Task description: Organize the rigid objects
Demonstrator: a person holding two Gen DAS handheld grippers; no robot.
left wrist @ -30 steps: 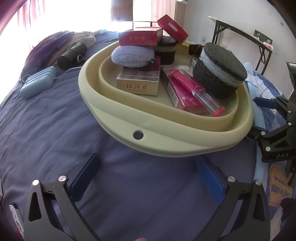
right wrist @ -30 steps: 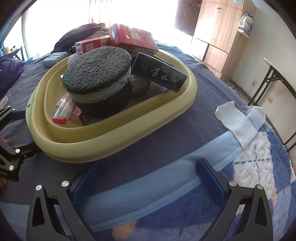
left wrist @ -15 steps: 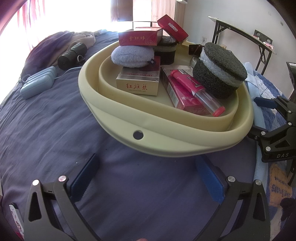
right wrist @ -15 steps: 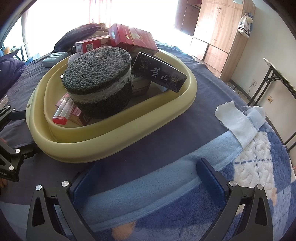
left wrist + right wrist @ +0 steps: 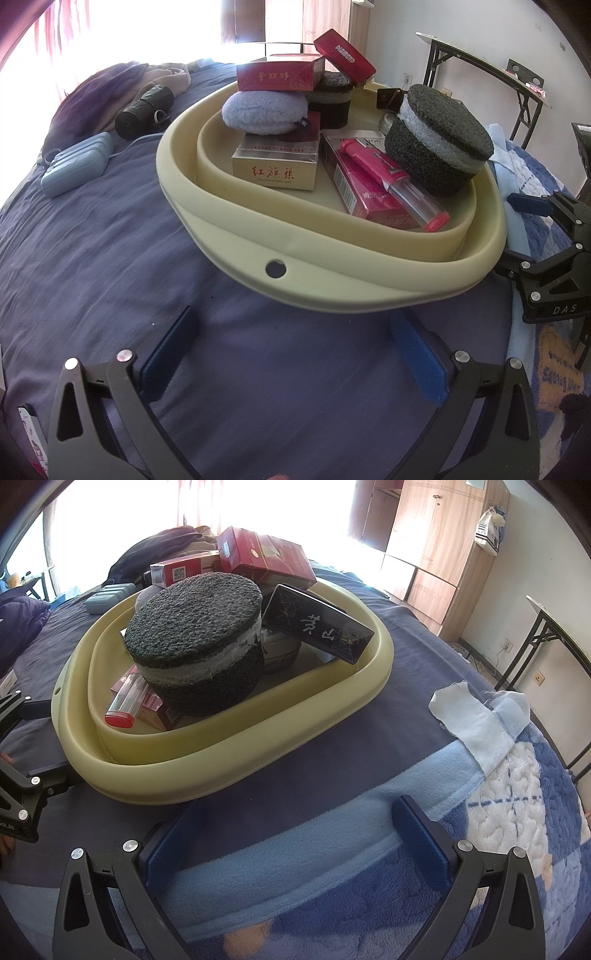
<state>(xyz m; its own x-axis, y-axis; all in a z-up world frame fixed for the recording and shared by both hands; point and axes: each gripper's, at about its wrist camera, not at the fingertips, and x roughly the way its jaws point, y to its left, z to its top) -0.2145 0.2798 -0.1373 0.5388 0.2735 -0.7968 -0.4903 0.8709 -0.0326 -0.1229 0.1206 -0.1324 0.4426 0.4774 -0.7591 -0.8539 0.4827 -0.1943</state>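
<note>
Purple-blue bed sheet (image 5: 92,266) filled the left wrist view. On it sat a yellow tub (image 5: 332,273) full of boxes, with a big dark sponge (image 5: 439,140) inside near the right rim. The left claw (image 5: 295,354) was wide apart, holding nothing, just short of the tub. A folding bench (image 5: 484,59) stood by the white wall.

From the right wrist, a fluffy blue blanket (image 5: 332,849) lay under the right claw (image 5: 295,842), also apart and empty. A wooden wardrobe (image 5: 436,546) stood behind.
</note>
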